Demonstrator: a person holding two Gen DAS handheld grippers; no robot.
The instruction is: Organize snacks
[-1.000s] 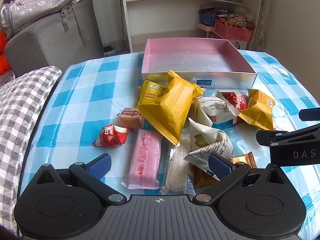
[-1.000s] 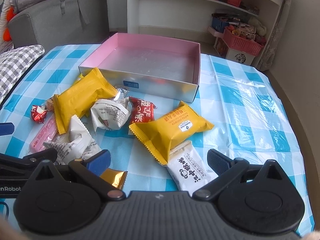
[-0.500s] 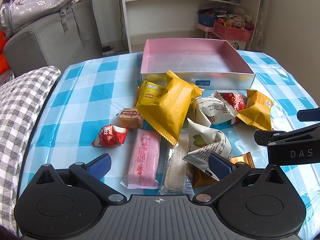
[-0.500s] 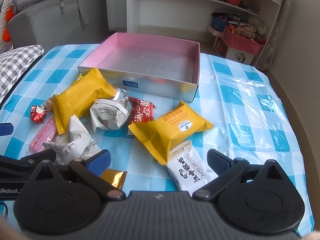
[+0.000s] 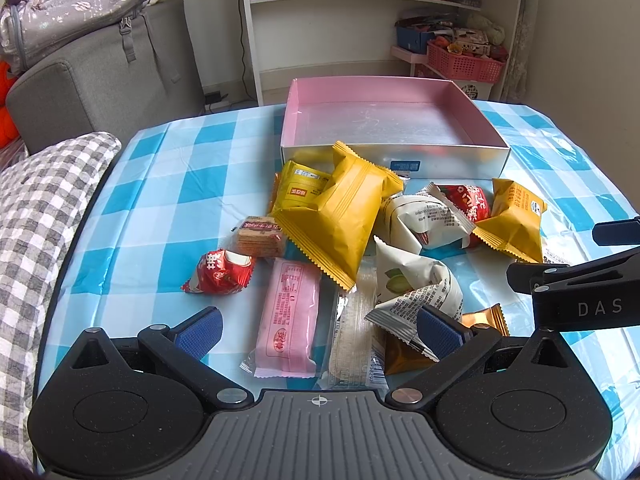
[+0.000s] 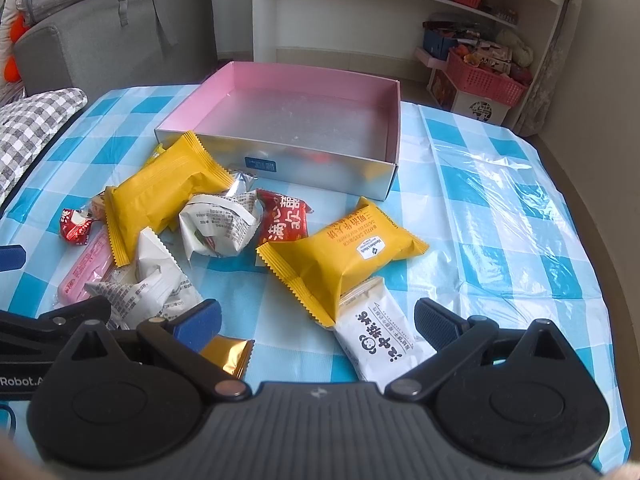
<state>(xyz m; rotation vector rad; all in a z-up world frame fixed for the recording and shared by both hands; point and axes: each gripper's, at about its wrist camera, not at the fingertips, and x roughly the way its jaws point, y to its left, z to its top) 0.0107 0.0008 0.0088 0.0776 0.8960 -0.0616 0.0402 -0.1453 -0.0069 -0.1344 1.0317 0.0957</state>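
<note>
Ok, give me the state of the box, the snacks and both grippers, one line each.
Box: open, nothing in it.
Snacks: sealed, heaped on the tablecloth in front of the box.
Left gripper: open, holding nothing, above the pink bar.
Right gripper: open, holding nothing, above the white packet.

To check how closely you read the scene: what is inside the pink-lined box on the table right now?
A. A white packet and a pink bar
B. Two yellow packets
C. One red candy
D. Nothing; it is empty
D: the pink-lined box shows only its bare silver floor in both views, while the yellow packets and the other snacks lie on the tablecloth in front of it.
</note>
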